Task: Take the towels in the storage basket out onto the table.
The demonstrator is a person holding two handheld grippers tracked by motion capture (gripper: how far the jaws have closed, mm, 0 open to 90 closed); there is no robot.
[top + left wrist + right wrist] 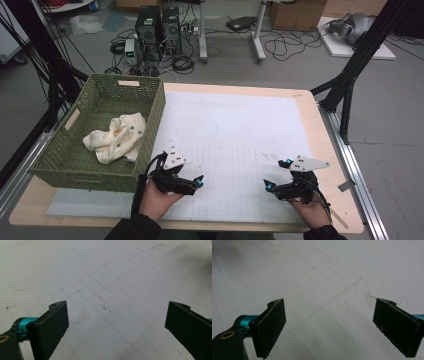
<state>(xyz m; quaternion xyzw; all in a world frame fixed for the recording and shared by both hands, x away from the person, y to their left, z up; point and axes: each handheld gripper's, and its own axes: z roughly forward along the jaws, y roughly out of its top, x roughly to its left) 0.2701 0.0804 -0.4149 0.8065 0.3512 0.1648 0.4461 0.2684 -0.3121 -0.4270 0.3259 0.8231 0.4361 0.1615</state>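
Two tools, both held low over the near edge of the bench: left tool (pixel 200 181) beside the green basket (pixel 150 125), right tool (pixel 267 186) towards the near right corner, each with jaws spread wide over the gridded white sheet (pixel 240 135) and gripping nothing. One cream cloth (pixel 117 137), crumpled, lies inside the basket at the bench's left edge, well apart from the right tool. Likely risk: a reach over the basket wall snags the weave or pinches just one fold, so the cloth drags or slips free.
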